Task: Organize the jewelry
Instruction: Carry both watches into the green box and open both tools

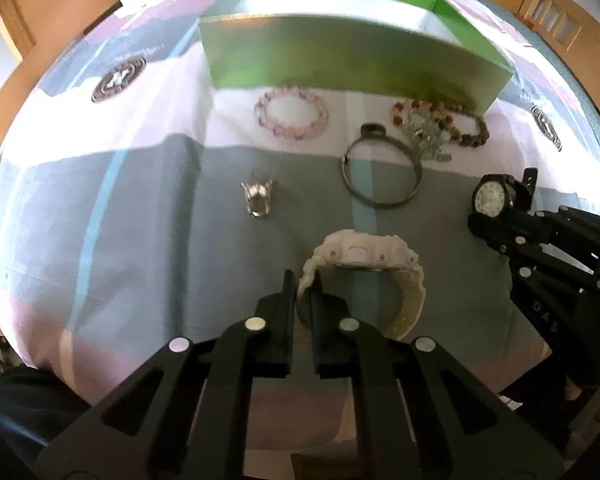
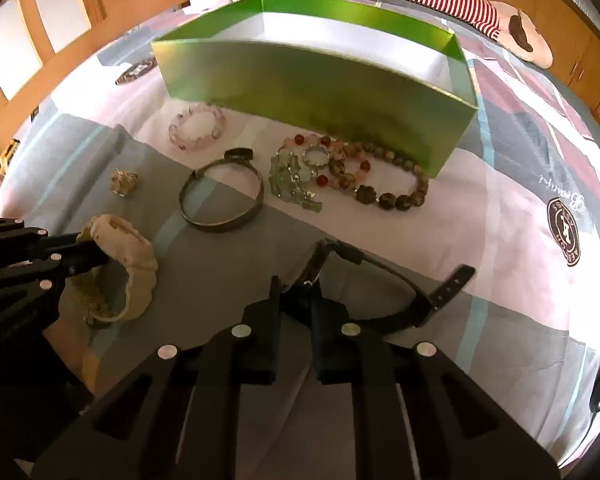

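My left gripper [image 1: 304,294] is shut on the strap of a white watch [image 1: 364,256], which also shows in the right wrist view [image 2: 136,256]. My right gripper [image 2: 296,296] is shut on the strap of a black watch [image 2: 400,280], seen with its pale dial in the left wrist view [image 1: 490,200]. A green open box [image 1: 340,56] stands behind the jewelry [image 2: 320,84]. Before it lie a pink bead bracelet [image 1: 292,114], a dark metal bangle [image 1: 382,174], a silver ring [image 1: 256,198] and brown bead bracelets [image 2: 384,180] with a green charm piece [image 2: 292,184].
All lies on a bed with a grey, pink and white patchwork cover [image 1: 140,240]. A striped stuffed toy [image 2: 460,4] lies behind the box. Wooden cabinets [image 2: 40,20] stand around the bed.
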